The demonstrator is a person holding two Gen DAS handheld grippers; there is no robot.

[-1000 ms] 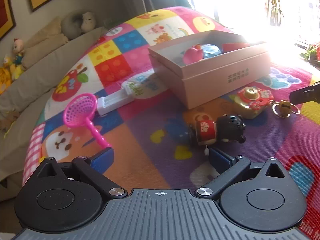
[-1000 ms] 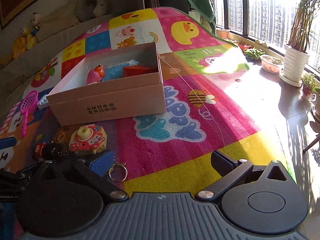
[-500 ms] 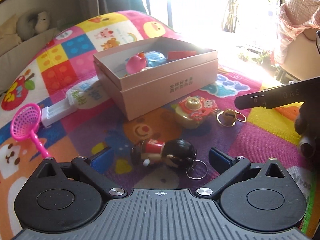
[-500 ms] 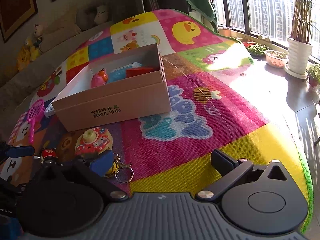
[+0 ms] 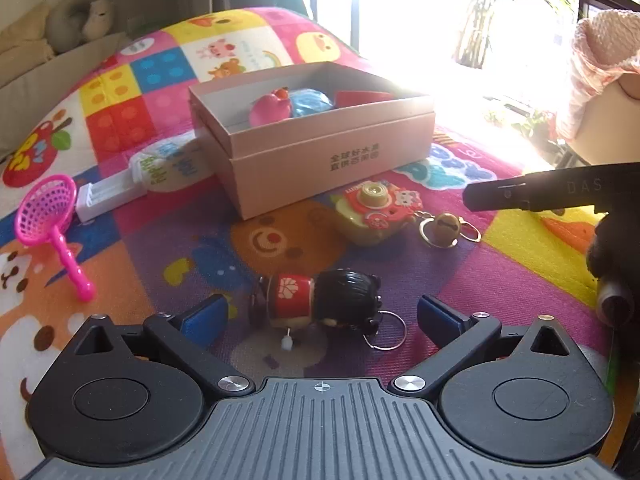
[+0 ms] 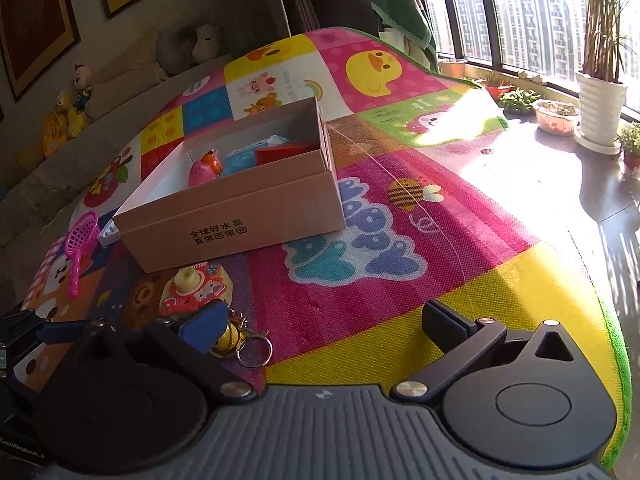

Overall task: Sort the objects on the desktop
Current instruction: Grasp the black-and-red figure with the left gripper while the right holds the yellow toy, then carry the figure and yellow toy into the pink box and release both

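Left wrist view, doll keychain (image 5: 324,300) lying between wide-open, empty left tongs (image 5: 320,314).

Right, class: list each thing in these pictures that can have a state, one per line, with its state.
Pink cardboard box: open, toys inside.
Black-haired red doll keychain: lying on its side between the left gripper's fingers.
Left gripper: open.
Right gripper: open, holds nothing.
Yellow toy camera: lying on the mat.
Pink plastic net scoop: lying flat.
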